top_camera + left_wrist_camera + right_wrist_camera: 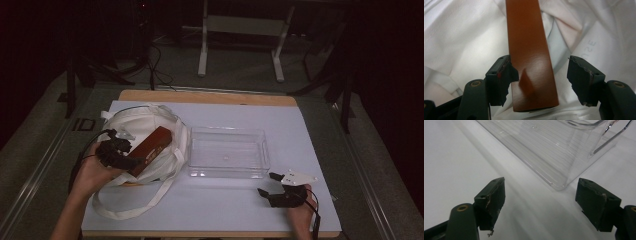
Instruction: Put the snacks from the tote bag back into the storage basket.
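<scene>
A long red-brown box (152, 145) lies slanted in the mouth of a white cloth tote bag (135, 121) at the table's left. My left gripper (134, 162) is at the box's near end. In the left gripper view its jaws stand open on either side of the box (529, 50); the left one is at the box's edge and the right one is a gap away, with bag cloth (461, 37) all around. My right gripper (268, 184) rests open near the front right. It holds nothing and points at the near corner of a clear plastic bin (554, 152).
The empty clear bin (227, 130) sits mid-table, right of the bag. A white sheet (225, 210) covers the wooden table. The bag's straps (150, 200) trail toward the front edge. White stand legs (202, 50) and cables lie on the floor beyond.
</scene>
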A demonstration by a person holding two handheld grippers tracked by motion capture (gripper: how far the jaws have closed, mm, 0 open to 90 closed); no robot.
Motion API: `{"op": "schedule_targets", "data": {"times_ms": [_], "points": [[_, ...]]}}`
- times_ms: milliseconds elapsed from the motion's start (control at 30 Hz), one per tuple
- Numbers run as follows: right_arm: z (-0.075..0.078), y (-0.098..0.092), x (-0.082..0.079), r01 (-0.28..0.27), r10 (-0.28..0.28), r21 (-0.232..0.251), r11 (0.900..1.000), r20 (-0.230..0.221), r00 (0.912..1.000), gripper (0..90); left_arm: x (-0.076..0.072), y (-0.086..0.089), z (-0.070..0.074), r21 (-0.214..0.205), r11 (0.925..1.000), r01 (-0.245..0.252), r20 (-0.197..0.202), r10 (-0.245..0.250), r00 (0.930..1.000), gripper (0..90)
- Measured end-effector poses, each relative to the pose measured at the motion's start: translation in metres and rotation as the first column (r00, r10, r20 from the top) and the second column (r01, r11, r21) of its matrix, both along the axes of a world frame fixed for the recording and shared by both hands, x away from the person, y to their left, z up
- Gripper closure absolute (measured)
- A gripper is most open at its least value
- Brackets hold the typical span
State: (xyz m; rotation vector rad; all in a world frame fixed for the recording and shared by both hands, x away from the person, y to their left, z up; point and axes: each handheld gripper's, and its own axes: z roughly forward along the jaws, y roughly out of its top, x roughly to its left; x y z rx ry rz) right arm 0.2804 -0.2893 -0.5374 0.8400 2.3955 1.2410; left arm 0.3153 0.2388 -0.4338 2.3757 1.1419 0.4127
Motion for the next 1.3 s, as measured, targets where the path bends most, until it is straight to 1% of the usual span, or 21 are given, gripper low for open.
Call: {"op": "schedule_targets", "data": {"times_ms": [67, 200, 367, 533, 567, 600, 667, 933, 967, 1000, 1133, 1167, 1300], "points": [[0.000, 0.000, 0.000, 0.000, 0.000, 0.000, 1.0000, 0.000, 1.0000, 23.9, 0.002, 0.000, -0.001, 0.007, 1.0000, -0.002, -0.012, 0.002, 0.9999, 36.8], [0.000, 0.000, 0.000, -0.002, 0.002, -0.002, 1.0000, 0.001, 1.0000, 23.9, 0.007, -0.001, -0.004, 0.028, 0.9996, -0.006, -0.051, 0.007, 0.9987, 36.2], [0.000, 0.000, 0.000, -0.002, 0.002, -0.002, 1.0000, 0.001, 1.0000, 23.8, 0.013, 0.000, -0.007, 0.033, 0.9993, -0.019, -0.086, 0.022, 0.9961, 36.2], [0.000, 0.000, 0.000, -0.003, 0.003, -0.002, 1.0000, 0.001, 1.0000, 23.8, 0.017, 0.000, -0.009, 0.040, 0.9991, -0.012, -0.117, 0.017, 0.9930, 36.3], [0.000, 0.000, 0.000, -0.003, 0.003, -0.002, 1.0000, 0.001, 1.0000, 23.8, 0.017, 0.000, -0.009, 0.040, 0.9991, -0.012, -0.117, 0.017, 0.9930, 36.3], [0.000, 0.000, 0.000, -0.003, 0.003, -0.002, 1.0000, 0.001, 1.0000, 23.9, 0.019, -0.001, -0.011, 0.048, 0.9988, -0.009, -0.130, 0.015, 0.9914, 36.3], [0.000, 0.000, 0.000, -0.004, 0.004, -0.002, 1.0000, 0.001, 1.0000, 23.8, 0.020, -0.001, -0.012, 0.052, 0.9987, -0.003, -0.144, 0.010, 0.9895, 36.3], [0.000, 0.000, 0.000, -0.005, 0.005, -0.003, 1.0000, 0.000, 1.0000, 23.8, 0.027, -0.002, -0.016, 0.065, 0.9978, 0.005, -0.191, 0.008, 0.9816, 36.5], [0.000, 0.000, 0.000, -0.005, 0.005, -0.003, 1.0000, 0.000, 1.0000, 23.8, 0.027, -0.002, -0.016, 0.065, 0.9978, 0.005, -0.191, 0.008, 0.9816, 36.6], [0.000, 0.000, 0.000, -0.005, 0.005, -0.004, 1.0000, 0.000, 1.0000, 23.8, 0.029, -0.002, -0.017, 0.067, 0.9978, 0.005, -0.207, 0.009, 0.9784, 36.6], [0.000, 0.000, 0.000, -0.005, 0.005, -0.004, 1.0000, 0.000, 1.0000, 23.8, 0.032, -0.004, -0.018, 0.078, 0.9969, 0.007, -0.233, 0.012, 0.9724, 36.6], [0.000, 0.000, 0.000, -0.005, 0.005, -0.004, 1.0000, 0.000, 1.0000, 23.8, 0.032, -0.004, -0.018, 0.078, 0.9969, 0.007, -0.233, 0.012, 0.9724, 36.6], [0.000, 0.001, 0.000, -0.007, 0.007, -0.005, 1.0000, 0.000, 1.0000, 23.8, 0.039, -0.004, -0.020, 0.080, 0.9968, -0.003, -0.283, 0.026, 0.9588, 36.3]]}}
